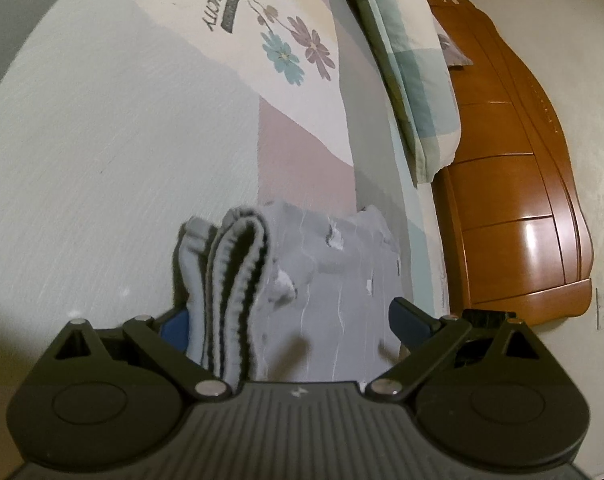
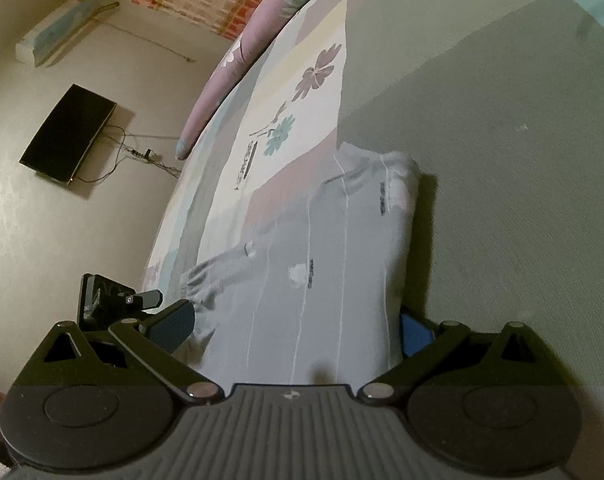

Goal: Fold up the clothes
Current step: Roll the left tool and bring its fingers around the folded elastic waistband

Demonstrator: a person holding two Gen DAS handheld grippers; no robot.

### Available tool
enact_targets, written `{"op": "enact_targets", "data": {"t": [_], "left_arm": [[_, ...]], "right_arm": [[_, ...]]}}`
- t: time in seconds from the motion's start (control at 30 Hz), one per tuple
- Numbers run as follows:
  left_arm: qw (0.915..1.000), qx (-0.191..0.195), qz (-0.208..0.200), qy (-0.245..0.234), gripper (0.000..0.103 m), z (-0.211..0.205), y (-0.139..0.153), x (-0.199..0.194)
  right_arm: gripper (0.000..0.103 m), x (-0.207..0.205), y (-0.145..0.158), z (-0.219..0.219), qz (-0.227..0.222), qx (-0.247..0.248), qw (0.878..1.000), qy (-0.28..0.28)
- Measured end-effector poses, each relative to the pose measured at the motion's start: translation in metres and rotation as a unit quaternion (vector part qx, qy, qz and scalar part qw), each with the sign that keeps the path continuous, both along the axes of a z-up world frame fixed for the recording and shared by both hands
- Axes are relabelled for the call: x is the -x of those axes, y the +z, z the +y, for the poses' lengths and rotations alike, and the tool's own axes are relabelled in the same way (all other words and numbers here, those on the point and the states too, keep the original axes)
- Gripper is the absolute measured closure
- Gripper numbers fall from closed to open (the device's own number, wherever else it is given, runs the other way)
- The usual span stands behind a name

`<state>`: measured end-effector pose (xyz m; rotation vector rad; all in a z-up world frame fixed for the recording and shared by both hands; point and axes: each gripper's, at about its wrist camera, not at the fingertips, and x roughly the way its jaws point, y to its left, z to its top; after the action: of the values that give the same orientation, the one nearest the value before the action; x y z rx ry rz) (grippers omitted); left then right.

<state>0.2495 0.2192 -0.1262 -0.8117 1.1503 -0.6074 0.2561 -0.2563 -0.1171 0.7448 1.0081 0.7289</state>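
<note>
The grey striped garment (image 1: pixel 334 276) lay low and centre in both views, on a bedsheet (image 1: pixel 101 140) printed "DREAMCITY". The left gripper (image 1: pixel 289 320) and right gripper (image 2: pixel 297 328) both stood wide apart, seemingly straddling its near edge without clamping it.

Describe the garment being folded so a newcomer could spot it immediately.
Start from the bed with the pastel flower-print sheet. Near its edge lies the grey garment, between both grippers' open jaws. Thin white vertical stripes and a black-and-grey ribbed cuff set it apart from the checked pillow.
</note>
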Motion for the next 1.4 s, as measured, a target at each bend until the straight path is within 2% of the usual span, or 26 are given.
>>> {"op": "enact_targets", "data": {"t": [0.3, 0.5, 0.73, 0.87, 1.03, 1.13, 1.27, 1.4], "left_arm": [[0.9999, -0.005, -0.01, -0.007, 0.006, -0.004, 0.0, -0.005], [0.9998, -0.011, -0.01, -0.014, 0.006, -0.004, 0.002, 0.012], [0.9996, 0.001, -0.003, -0.026, 0.006, 0.0, 0.001, 0.03], [0.9996, 0.005, -0.001, -0.027, 0.006, -0.001, 0.0, 0.018], [0.9994, -0.004, -0.014, -0.031, 0.006, -0.01, 0.0, 0.005], [0.9989, -0.006, -0.024, -0.039, 0.008, -0.006, 0.001, 0.016], [0.9989, 0.014, -0.023, -0.039, 0.011, 0.007, -0.003, 0.031], [0.9988, 0.009, -0.021, -0.044, 0.012, 0.004, -0.003, 0.023]], "right_arm": [[0.0, -0.024, -0.001, 0.006, -0.005, -0.007, 1.0, 0.002], [0.0, -0.007, 0.001, 0.005, -0.01, -0.001, 1.0, 0.017], [0.0, 0.019, 0.005, 0.008, -0.001, -0.002, 0.999, 0.05], [0.0, 0.009, 0.004, 0.012, 0.006, -0.005, 0.999, 0.041], [0.0, -0.001, 0.002, 0.018, -0.01, -0.007, 0.999, 0.034], [0.0, 0.003, 0.002, 0.016, -0.015, -0.008, 0.999, 0.041], [0.0, 0.016, 0.003, 0.009, -0.013, -0.01, 0.998, 0.056], [0.0, 0.014, 0.0, 0.006, -0.012, -0.023, 0.998, 0.056]]}}
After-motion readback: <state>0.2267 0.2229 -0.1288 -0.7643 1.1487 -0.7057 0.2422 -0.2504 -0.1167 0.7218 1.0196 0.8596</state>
